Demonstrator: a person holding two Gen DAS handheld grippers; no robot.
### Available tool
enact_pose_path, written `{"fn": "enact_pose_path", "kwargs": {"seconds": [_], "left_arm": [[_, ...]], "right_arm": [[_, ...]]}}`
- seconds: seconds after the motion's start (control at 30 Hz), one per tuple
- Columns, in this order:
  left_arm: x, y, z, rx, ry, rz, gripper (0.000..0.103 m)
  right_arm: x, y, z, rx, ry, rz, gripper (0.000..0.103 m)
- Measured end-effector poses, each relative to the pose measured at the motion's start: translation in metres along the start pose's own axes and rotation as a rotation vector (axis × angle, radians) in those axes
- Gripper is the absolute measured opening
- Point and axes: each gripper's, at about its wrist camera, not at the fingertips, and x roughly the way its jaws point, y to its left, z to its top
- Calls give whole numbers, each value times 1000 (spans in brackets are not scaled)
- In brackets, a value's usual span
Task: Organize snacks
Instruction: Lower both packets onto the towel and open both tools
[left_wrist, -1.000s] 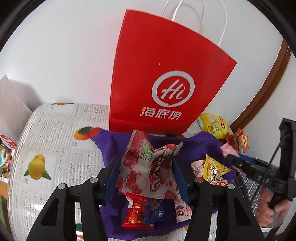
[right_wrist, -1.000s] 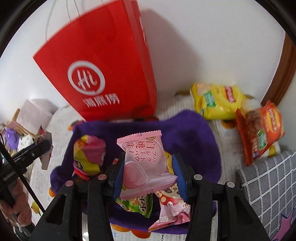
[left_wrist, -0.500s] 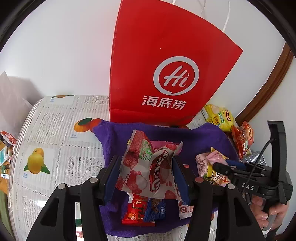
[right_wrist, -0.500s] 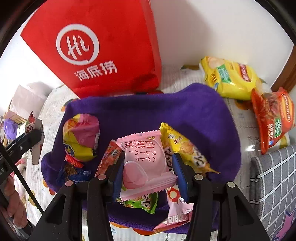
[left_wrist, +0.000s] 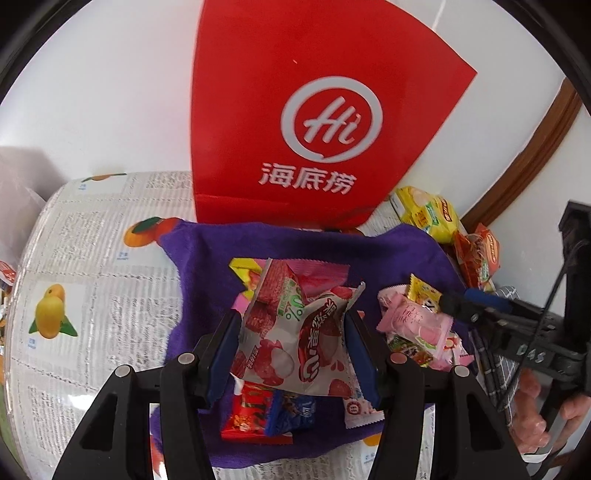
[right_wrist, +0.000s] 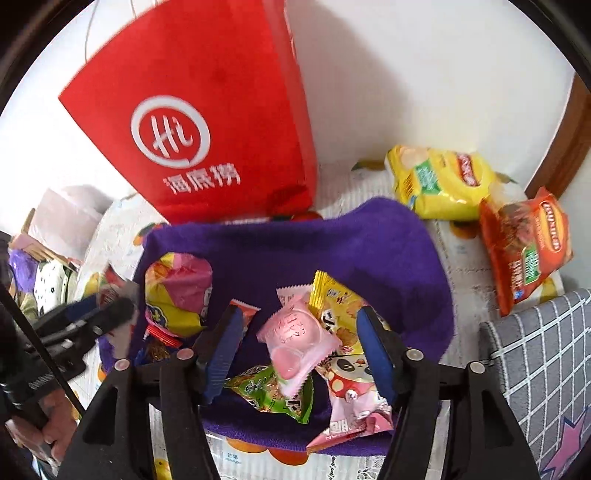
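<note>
Between the jaws of the left gripper (left_wrist: 291, 345), a red-and-white lychee snack packet (left_wrist: 295, 339) is clamped, both blue pads pressing its sides, above the purple cloth (left_wrist: 207, 266). Below these jaws lie a small red packet (left_wrist: 248, 411) and a blue packet (left_wrist: 291, 410). The jaws of the right gripper (right_wrist: 301, 350) are opening; the pink peach packet (right_wrist: 295, 339) lies loose between them, clear of both pads, on a pile of snacks on the cloth. Beyond the jaws stands a red paper bag (right_wrist: 207, 122). Right of the jaws, off the cloth, a yellow bag (right_wrist: 441, 181) and an orange bag (right_wrist: 524, 243) rest on the surface (left_wrist: 92, 280).
</note>
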Motion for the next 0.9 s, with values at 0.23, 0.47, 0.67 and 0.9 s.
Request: {"fn": "enact_pose_path", "kwargs": {"seconds": [0.23, 0.47, 0.67, 0.9], "left_arm": [[11, -16, -5, 35, 39, -47, 55], [18, -25, -7, 56, 69, -39, 57], [22, -28, -10, 68, 86, -46, 60], [20, -30, -9, 72, 81, -57, 60]], "right_arm": [[-23, -9, 3, 45, -97, -31, 68], [-32, -11, 4, 54, -135, -34, 68], [-33, -9, 3, 45, -137, -30, 68], [-40, -2, 1, 20, -172, -26, 70]]}}
